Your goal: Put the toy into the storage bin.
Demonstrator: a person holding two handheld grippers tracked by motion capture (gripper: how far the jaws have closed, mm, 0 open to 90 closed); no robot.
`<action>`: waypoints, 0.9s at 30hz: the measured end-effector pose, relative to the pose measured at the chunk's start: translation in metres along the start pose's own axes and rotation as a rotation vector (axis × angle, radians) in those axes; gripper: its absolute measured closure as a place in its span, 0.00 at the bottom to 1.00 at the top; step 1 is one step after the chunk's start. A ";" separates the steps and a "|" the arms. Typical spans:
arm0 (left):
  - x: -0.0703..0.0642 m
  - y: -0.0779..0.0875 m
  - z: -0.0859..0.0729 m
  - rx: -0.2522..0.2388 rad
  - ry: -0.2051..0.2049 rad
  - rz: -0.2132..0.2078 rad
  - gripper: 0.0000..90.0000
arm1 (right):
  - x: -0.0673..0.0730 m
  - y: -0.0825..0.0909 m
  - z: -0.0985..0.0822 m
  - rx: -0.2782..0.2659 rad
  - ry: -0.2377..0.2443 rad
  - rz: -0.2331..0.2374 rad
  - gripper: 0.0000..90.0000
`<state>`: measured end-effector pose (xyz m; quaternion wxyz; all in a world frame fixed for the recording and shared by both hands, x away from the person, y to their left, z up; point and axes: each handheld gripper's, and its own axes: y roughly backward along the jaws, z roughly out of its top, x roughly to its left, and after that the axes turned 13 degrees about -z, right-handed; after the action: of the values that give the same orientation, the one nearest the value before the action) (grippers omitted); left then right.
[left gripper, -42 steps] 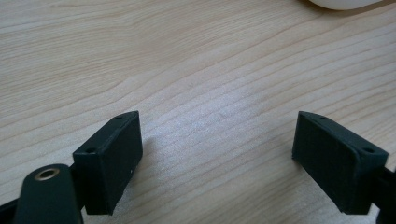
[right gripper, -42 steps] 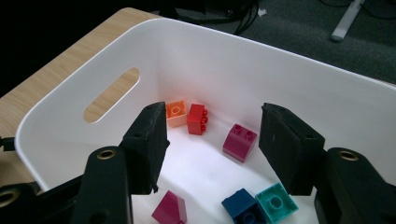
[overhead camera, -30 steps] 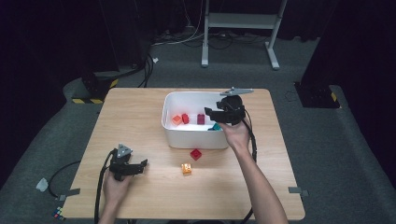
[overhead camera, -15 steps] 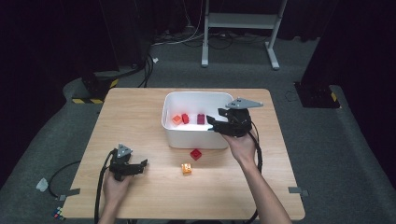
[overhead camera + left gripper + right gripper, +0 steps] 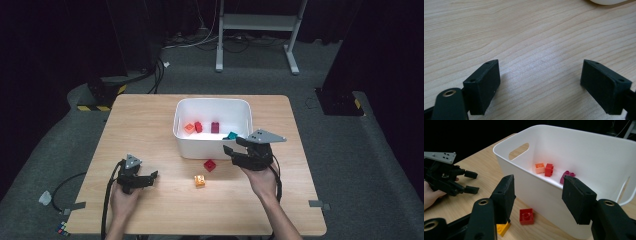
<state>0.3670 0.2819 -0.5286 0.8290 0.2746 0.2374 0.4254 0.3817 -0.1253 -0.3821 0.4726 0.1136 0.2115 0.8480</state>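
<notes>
Four bricks lie in the bin (image 5: 210,145) — red brick (image 5: 210,165) and orange brick (image 5: 200,181) wait on the counter (image 5: 150,125). Right tongs (image 5: 233,155) and left tongs (image 5: 152,178) — both released, empty.

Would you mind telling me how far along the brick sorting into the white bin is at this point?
Done: the white bin already holds an orange brick, a red brick, a magenta brick and a teal brick. In hand: nothing; the right hand-held gripper is open near the bin, the left hand-held gripper open over bare wood. Left: the red brick on the table and the yellow brick.
</notes>
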 end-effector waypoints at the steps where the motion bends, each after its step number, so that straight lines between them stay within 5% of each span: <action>1: 0.000 0.000 0.000 0.001 0.000 0.000 0.18 | 0.001 0.000 -0.004 0.000 -0.011 0.007 0.49; 27: 0.000 0.000 0.000 0.004 -0.003 0.001 0.18 | 0.009 -0.034 -0.072 0.089 -0.042 0.018 0.49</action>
<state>0.3668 0.2821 -0.5284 0.8285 0.2770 0.2370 0.4250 0.3745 -0.1193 -0.4617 0.4637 0.1542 0.2377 0.8395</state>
